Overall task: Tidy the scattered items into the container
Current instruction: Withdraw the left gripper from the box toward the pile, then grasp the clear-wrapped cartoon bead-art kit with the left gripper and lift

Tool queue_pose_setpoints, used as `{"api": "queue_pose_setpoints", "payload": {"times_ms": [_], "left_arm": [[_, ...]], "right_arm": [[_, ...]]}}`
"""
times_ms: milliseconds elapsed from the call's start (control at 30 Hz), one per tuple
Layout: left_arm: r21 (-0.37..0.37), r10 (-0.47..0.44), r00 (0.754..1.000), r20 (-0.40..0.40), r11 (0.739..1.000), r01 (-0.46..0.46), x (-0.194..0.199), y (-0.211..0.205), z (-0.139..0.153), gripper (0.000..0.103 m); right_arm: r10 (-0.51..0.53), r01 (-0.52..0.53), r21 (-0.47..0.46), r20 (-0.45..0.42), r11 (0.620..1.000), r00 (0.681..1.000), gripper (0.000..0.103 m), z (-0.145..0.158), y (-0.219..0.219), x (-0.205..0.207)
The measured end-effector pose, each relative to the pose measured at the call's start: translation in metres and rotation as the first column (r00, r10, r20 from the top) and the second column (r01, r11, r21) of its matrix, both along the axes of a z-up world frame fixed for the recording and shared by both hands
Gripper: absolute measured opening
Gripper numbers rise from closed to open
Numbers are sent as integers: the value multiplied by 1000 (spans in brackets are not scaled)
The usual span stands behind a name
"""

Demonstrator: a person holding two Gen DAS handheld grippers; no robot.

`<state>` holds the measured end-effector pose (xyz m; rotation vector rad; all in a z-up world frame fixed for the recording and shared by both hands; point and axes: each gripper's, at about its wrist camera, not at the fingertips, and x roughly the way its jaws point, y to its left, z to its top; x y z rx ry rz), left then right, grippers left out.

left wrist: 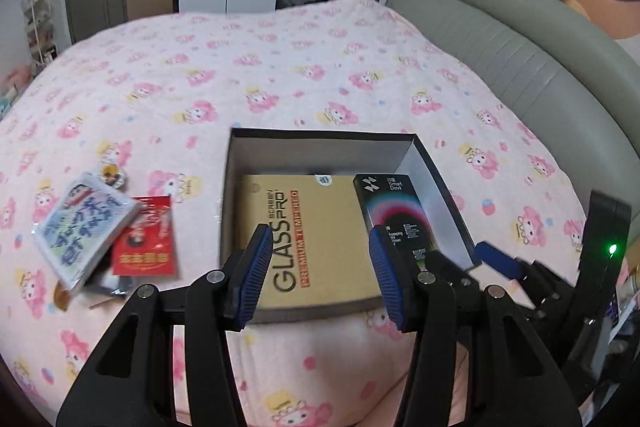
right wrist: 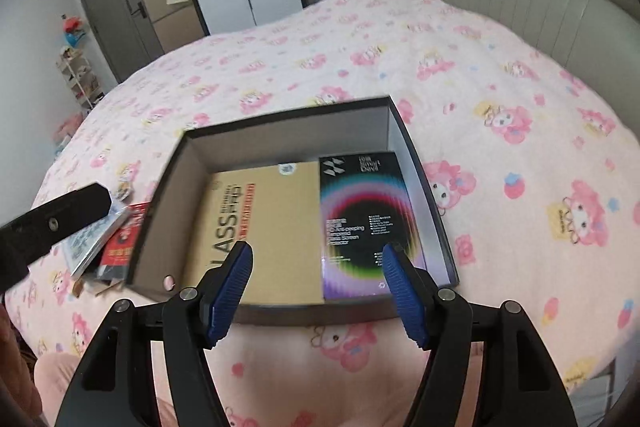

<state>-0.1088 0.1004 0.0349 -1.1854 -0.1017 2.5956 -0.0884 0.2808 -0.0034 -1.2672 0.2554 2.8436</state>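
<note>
Above box [left wrist: 320,137], both tools apart-jawed, tilted

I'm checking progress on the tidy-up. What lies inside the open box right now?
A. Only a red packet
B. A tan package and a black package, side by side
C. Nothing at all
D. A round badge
B: the tan package and the black package lie flat side by side in the box.
</note>
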Motion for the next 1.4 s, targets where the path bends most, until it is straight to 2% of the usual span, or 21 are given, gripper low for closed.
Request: {"api": "queue_pose_setpoints", "payload": {"times_ms": [100,333,433,633,1033,1200,1400], "left_arm": [[7,5,1000,-11,1000,-5,15,-9,4,52],[21,33,998,-58,999,-32,38,-35,18,53],[26,51,996,-73,998,-49,45,-44,20,57],[29,97,992,-82,995,-95,55,-71,20,57],[46,206,974,-97,978,-202,76,-128,19,56],[73,288,952,-99,957,-282,83,-163,16,56],[143,447,893,-42,888,-437,78,-214,-6,55]], "right_arm": [[17,-17,20,-38,1000,999,70,13,-13,12],[104,-100,44,-90,994,991,70,33,-54,31],[145,-140,56,-102,989,984,70,38,-73,38],[200,-191,88,-112,978,973,70,40,-102,41],[283,-274,96,-111,957,953,70,38,-158,35],[316,-309,75,-119,948,941,70,38,-181,26],[376,-372,57,-145,927,915,70,38,-216,7]]}}
